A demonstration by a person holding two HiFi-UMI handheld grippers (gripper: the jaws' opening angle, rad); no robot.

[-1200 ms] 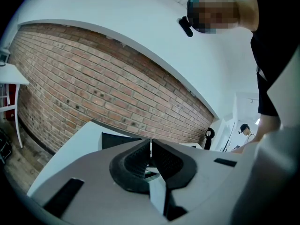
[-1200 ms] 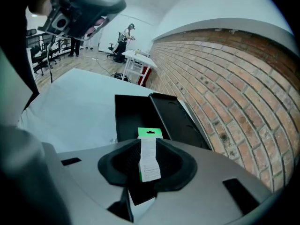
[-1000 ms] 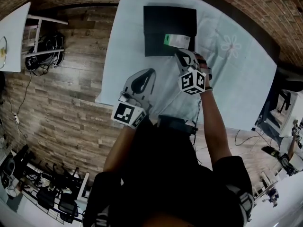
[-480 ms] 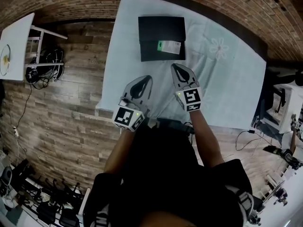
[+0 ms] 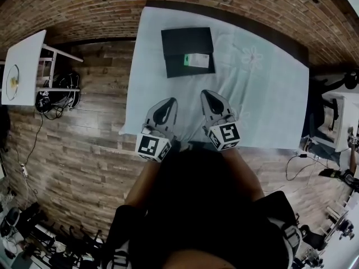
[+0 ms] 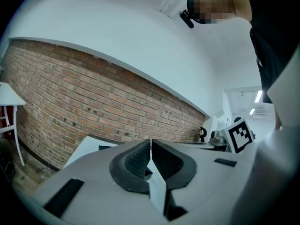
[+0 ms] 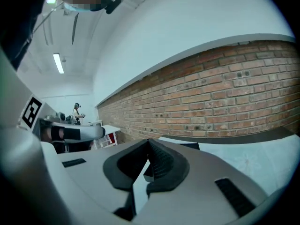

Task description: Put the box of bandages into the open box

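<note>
The box of bandages (image 5: 197,60) lies in the open box (image 5: 180,41), so the placing looks done. My left gripper (image 5: 168,102) and right gripper (image 5: 207,93) hang well short of it, both closed on nothing. I judge only rest remains.

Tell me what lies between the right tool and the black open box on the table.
Nothing but bare pale blue tablecloth: the head view shows no object between the right tool and the black open box.
</note>
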